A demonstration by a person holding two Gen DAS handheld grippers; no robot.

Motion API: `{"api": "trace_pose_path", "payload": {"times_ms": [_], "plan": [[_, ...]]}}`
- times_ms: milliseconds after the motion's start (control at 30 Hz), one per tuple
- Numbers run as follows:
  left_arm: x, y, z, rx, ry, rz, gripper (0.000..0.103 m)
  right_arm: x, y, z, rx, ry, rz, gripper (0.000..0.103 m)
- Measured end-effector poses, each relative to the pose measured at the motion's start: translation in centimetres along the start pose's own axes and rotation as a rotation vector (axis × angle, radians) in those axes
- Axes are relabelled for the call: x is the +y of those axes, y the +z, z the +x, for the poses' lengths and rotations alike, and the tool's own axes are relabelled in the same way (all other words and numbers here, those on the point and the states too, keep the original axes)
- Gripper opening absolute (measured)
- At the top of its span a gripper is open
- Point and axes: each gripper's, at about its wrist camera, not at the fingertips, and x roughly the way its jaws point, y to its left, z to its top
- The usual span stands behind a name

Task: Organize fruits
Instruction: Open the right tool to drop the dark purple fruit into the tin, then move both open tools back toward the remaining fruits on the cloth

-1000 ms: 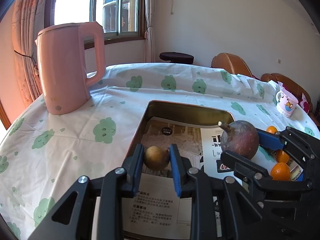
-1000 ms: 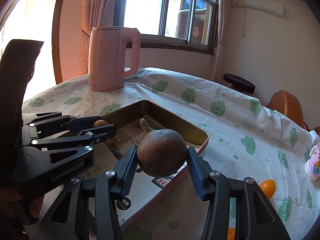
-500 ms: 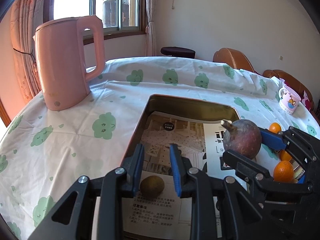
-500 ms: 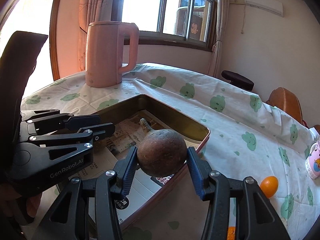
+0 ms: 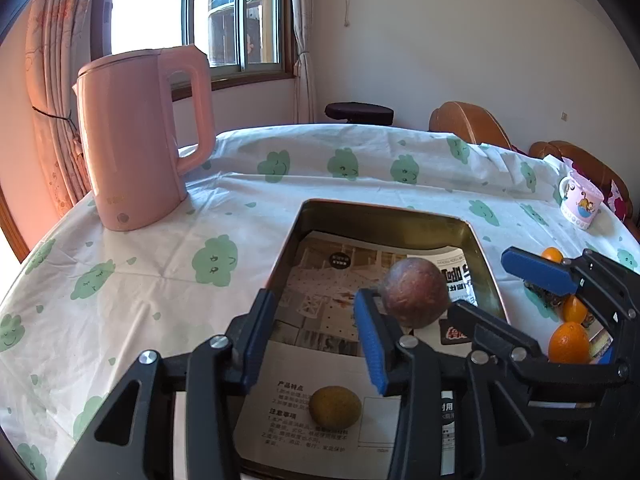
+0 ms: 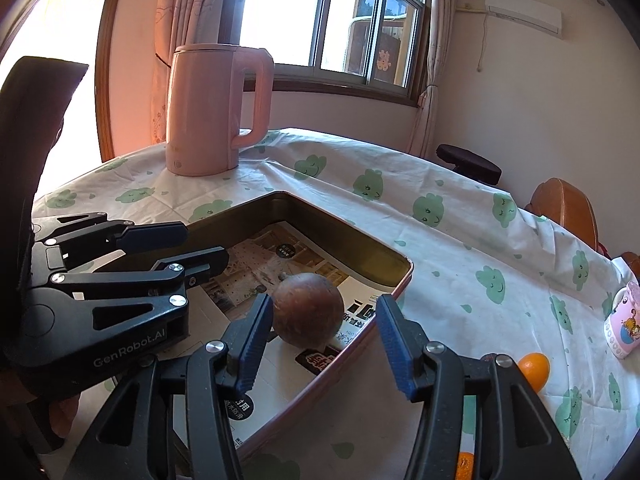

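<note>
Both tongs stand wide and carry nothing: the left tongs (image 5: 316,336) gape over the tin tray (image 5: 486,268), and the right tongs (image 6: 324,340) gape just behind the brown round fruit (image 6: 308,314), which rests on the printed paper lining the tray, apparently touching neither blue pad. The small yellow-green fruit (image 5: 335,407) lies on the same paper below and slightly behind the left tongs' tips. What remains to gather lies the other way: the oranges (image 5: 569,343) sit on the counter (image 5: 160,264) outside the tray, beyond its right wall. In the right wrist view one orange (image 6: 534,371) shows just right of the right tongs' right finger. So the right tongs are clearly the nearer pair, and the likely next reach is a short swing rightward and down, away from the tray. These fruits are roundish, so approach angle should matter little. The pink kettle (image 5: 140,140) and the cartoon mug (image 6: 624,324) stand well apart.
</note>
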Motion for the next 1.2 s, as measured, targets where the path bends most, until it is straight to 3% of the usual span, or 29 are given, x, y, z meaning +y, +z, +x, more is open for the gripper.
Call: {"api": "trace_pose_path", "payload": {"times_ms": [167, 233, 267, 500, 833, 1000, 1200], "plan": [[-0.2, -0.1, -0.7, -0.036, 0.023, 0.006, 0.052, -0.2, 0.0, -0.3, -0.016, -0.013, 0.011, 0.059], [0.0, -0.1, -0.9, -0.049, 0.044, -0.005, 0.065, -0.3, 0.0, -0.5, -0.024, -0.016, 0.019, 0.059], [0.1, -0.1, -1.0, -0.054, 0.042, -0.011, 0.066, -0.3, 0.0, -0.5, -0.027, -0.017, 0.023, 0.059], [0.2, -0.2, -1.2, -0.067, 0.047, -0.011, 0.066, -0.5, -0.1, -1.0, -0.047, -0.035, 0.038, 0.065], [0.3, -0.2, -1.7, -0.094, 0.073, -0.011, 0.078, -0.8, -0.4, -2.3, -0.111, -0.066, 0.058, 0.073], [0.4, -0.5, -3.0, -0.158, 0.1, -0.026, 0.078, -1.3, -1.4, -3.7, -0.109, -0.045, 0.064, 0.073], [-2.0, -1.6, -5.1, -0.197, 0.018, -0.016, 0.078, -4.8, -4.9, -8.6, -0.127, -0.119, 0.06, 0.073]]}}
